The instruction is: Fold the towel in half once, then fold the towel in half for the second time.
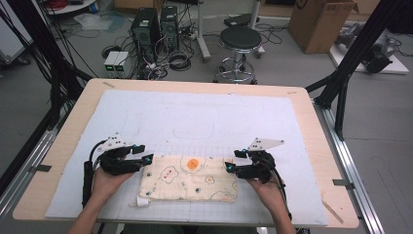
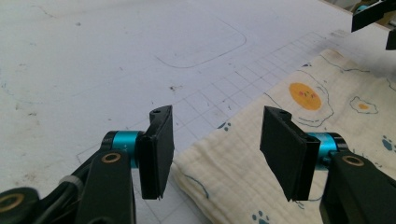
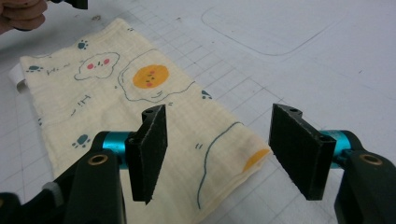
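High view: the folded cloth [image 1: 189, 178], pale yellow with fried-egg and paw prints, lies flat on the white gridded mat [image 1: 195, 117] in the lower middle of the frame, near the tabletop's [image 1: 63, 146] front edge. Your left gripper [image 1: 146, 160] sits at the cloth's left end, your right gripper [image 1: 229, 167] at its right end; both point inward toward each other, with the cloth between them.

Left gripper view: your jaws stand apart, nothing pinched. The cloth's corner reaches into the gap from the lower right of the frame; its edge runs just beside the left pad, lying on the mat beneath the jaws. Whether a pad touches the fabric cannot be told.

Right gripper view: your jaws are likewise apart with no grip. The cloth stretches from the upper left of the frame down through the gap, its near corner with an orange yolk print lying just short of the right pad. A white tag [image 3: 17, 78] shows at the cloth's far end.
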`<state>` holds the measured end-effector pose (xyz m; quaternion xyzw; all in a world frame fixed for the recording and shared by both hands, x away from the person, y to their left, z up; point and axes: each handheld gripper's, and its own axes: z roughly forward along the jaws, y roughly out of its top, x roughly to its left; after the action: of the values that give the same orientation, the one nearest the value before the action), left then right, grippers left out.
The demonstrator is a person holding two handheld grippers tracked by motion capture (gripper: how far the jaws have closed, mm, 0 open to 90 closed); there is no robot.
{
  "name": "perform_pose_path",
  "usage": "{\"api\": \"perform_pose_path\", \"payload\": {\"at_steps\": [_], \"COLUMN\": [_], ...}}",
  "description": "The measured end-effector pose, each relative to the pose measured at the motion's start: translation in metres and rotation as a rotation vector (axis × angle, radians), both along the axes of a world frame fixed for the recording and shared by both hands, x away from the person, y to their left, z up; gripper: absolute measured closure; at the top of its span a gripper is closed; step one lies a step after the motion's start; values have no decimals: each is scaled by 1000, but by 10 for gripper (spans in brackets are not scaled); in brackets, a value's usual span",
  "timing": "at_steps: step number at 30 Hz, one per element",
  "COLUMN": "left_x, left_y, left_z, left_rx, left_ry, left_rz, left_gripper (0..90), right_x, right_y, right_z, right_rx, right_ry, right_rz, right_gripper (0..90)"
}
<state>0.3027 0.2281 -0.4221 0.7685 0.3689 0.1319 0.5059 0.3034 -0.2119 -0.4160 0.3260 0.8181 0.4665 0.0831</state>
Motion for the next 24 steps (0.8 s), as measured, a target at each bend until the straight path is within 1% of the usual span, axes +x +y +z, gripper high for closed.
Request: {"api": "perform_pose_path", "payload": {"at_steps": [3, 5, 8, 10, 13, 16, 18, 22, 23, 24], "left_x": [0, 0, 1, 1, 1, 2, 2, 3, 4, 4], "left_y": [0, 0, 0, 0, 1, 1, 1, 1, 0, 1], "left_z": [0, 0, 0, 0, 0, -1, -1, -2, -2, -2], "left_rx": [3, 4, 8, 5, 19, 17, 15, 29, 24, 27], "left_ry": [0, -1, 2, 4, 10, 12, 12, 14, 16, 18], "left_rz": [2, 2, -6, 2, 7, 13, 21, 26, 34, 33], "left_gripper": [438, 439, 438, 439, 440, 440, 440, 441, 441, 441], "right_x": [1, 1, 2, 2, 4, 5, 6, 8, 9, 10], "right_y": [0, 0, 1, 1, 1, 1, 2, 1, 1, 0], "right_z": [0, 0, -1, -1, -2, -2, -2, -2, -2, -2], "right_rx": [-2, -3, -16, -17, -16, -22, -27, -35, -35, -36], "right_ry": [-3, 3, 3, 5, 17, 26, 23, 24, 22, 23], "right_rz": [0, -4, -7, -8, -9, -13, -16, -26, -30, -32], "right_gripper": [370, 370, 371, 371, 371, 371, 375, 386, 389, 395]}}
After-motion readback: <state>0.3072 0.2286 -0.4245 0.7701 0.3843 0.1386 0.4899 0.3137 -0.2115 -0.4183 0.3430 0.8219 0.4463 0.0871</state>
